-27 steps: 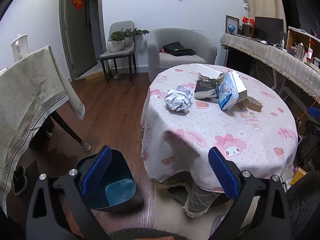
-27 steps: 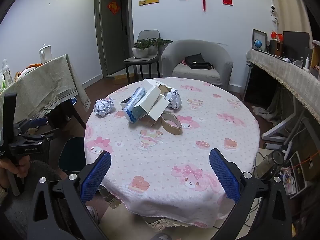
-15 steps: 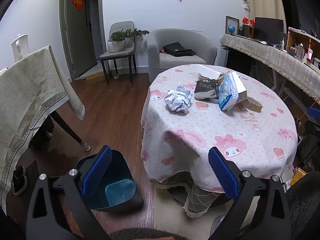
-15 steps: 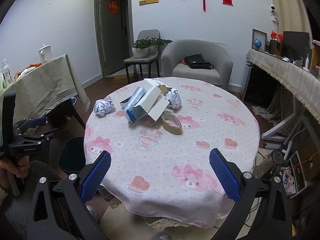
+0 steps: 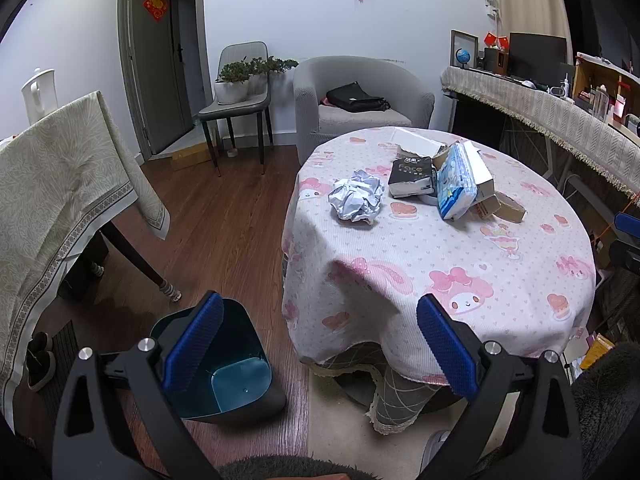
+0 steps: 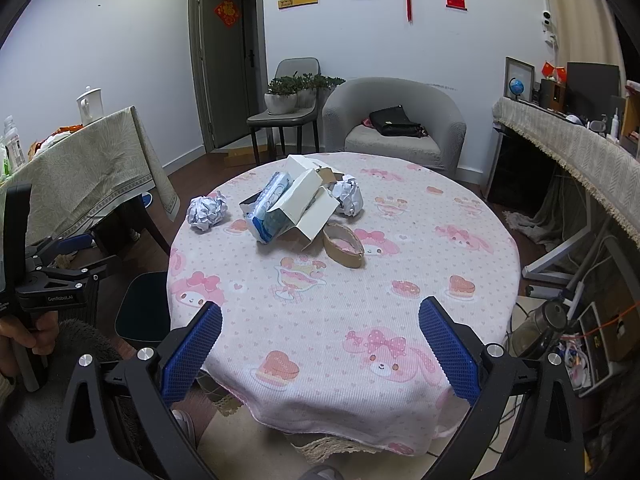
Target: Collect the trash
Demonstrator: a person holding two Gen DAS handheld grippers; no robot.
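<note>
Trash lay in a little heap on the round table (image 6: 400,240) with the pink cloth. Both tools were off the table, at its near edge. The left gripper (image 5: 320,344) had its blue pads wide apart and held nothing. The right gripper (image 6: 320,346) was wide apart too, and empty. On the table sat a crumpled paper ball (image 5: 356,200), a black tissue pack (image 5: 412,176), a blue tissue pack (image 5: 456,188), a white box (image 6: 304,204) and a cardboard tape ring (image 6: 344,244). Beside the table, on the floor, stood a dark bin (image 5: 236,372).
</note>
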